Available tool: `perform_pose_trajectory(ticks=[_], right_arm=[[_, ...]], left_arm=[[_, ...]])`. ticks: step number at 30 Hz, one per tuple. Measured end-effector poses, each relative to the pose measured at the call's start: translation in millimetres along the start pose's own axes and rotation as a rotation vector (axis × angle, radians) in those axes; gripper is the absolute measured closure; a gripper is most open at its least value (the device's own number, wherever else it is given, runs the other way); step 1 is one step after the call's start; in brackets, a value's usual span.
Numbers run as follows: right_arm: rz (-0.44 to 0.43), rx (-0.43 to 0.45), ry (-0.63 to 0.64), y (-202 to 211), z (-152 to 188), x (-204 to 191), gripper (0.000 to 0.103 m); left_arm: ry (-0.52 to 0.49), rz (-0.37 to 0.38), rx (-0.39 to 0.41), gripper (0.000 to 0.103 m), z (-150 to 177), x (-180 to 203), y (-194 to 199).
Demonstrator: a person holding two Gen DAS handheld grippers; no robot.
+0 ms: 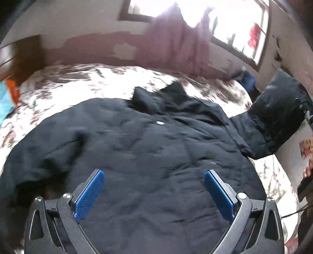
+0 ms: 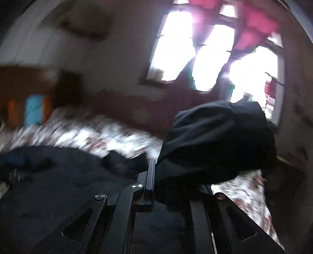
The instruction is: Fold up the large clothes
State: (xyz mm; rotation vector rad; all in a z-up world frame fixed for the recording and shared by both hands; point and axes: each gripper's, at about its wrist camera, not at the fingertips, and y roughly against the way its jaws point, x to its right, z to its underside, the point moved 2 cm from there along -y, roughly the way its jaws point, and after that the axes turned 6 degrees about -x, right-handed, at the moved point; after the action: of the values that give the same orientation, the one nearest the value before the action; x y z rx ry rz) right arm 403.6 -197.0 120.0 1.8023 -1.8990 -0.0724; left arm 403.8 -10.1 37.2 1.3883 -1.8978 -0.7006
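A large black padded jacket (image 1: 148, 148) lies spread over a bed with a flowered cover (image 1: 64, 88). My left gripper (image 1: 154, 173) hovers above the jacket's lower part, its blue pads (image 1: 90, 193) wide apart with nothing between them. In the right wrist view my right gripper (image 2: 156, 172) is shut on a bunched black sleeve (image 2: 215, 140) of the jacket, lifted off the bed. The sleeve hides the right finger; only the left finger (image 2: 150, 175) shows. That sleeve also rises at the right edge of the left wrist view (image 1: 277, 109).
A bright window (image 1: 195, 13) and a pink curtain (image 1: 176, 43) stand behind the bed. A brown headboard (image 1: 23, 52) and blue and orange items (image 2: 33, 111) sit at the left. Wall and floor lie to the right of the bed.
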Motion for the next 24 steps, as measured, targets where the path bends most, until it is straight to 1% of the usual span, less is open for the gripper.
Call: perform_pose_trajectory(ticks=[2,3,5,6,7,8,9,11,13,14,15,17,19,20,21,22,23,24], right_arm=[[-0.05,-0.058,0.081,-7.2,9.7,-34.9,0.095],[-0.096,-0.112,0.133,-13.7,20.9,-57.2,0.094],[-0.162,-0.205,0.19,-25.0,42.0,-83.2,0.089],[-0.212,-0.277,0.213,-29.4,61.1,-96.5,0.076],[-0.237,-0.323,0.219,-31.4,70.1,-104.7,0.055],[-0.254,-0.358,0.217,-32.5,81.2,-108.0,0.048],[-0.274,-0.397,0.202,-28.0,99.3,-107.6,0.046],[-0.299,-0.442,0.169,-20.7,120.7,-97.4,0.046],[-0.325,-0.477,0.101,-3.6,145.9,-72.1,0.045],[-0.322,-0.485,0.075,0.8,152.1,-62.9,0.044],[-0.312,-0.497,0.027,13.1,166.8,-45.9,0.043],[-0.3,-0.504,-0.043,17.7,176.8,-24.4,0.039],[-0.282,-0.492,-0.143,35.9,198.6,3.9,0.034],[-0.276,-0.488,-0.177,39.4,205.0,12.1,0.034],[-0.274,-0.482,-0.217,44.0,210.3,19.7,0.034],[-0.273,-0.473,-0.246,47.3,212.1,24.0,0.034],[-0.266,-0.459,-0.27,57.3,219.5,30.7,0.033],[-0.259,-0.447,-0.28,63.9,224.8,34.7,0.033]], left_arm=[[0.037,0.003,0.017,0.0,3.8,-25.0,9.2],[0.063,0.009,0.026,0.0,6.8,-38.5,13.5],[0.115,0.026,0.036,0.0,12.7,-60.4,17.0],[0.133,0.037,0.037,0.0,15.6,-67.5,17.2],[0.155,0.053,0.04,0.0,19.6,-76.2,16.5],[0.167,0.068,0.043,0.001,24.0,-82.7,16.4],[0.178,0.085,0.045,0.001,28.4,-88.2,14.2],[0.19,0.12,0.034,0.001,36.7,-94.6,7.1],[0.199,0.168,0.016,0.001,44.5,-96.8,-2.4],[0.201,0.2,0.007,0.001,47.9,-96.7,-7.1],[0.203,0.242,-0.003,0.001,50.9,-95.2,-13.2],[0.204,0.315,-0.029,0.001,54.8,-89.1,-24.0],[0.203,0.369,-0.077,0.001,55.9,-77.8,-42.4],[0.202,0.374,-0.105,0.001,56.3,-72.3,-51.8],[0.201,0.36,-0.136,0.001,58.4,-66.7,-60.8],[0.201,0.331,-0.168,0.001,58.3,-60.4,-68.9],[0.197,0.279,-0.189,0.002,58.5,-53.7,-79.8],[0.194,0.252,-0.194,0.004,56.9,-49.4,-84.1]])
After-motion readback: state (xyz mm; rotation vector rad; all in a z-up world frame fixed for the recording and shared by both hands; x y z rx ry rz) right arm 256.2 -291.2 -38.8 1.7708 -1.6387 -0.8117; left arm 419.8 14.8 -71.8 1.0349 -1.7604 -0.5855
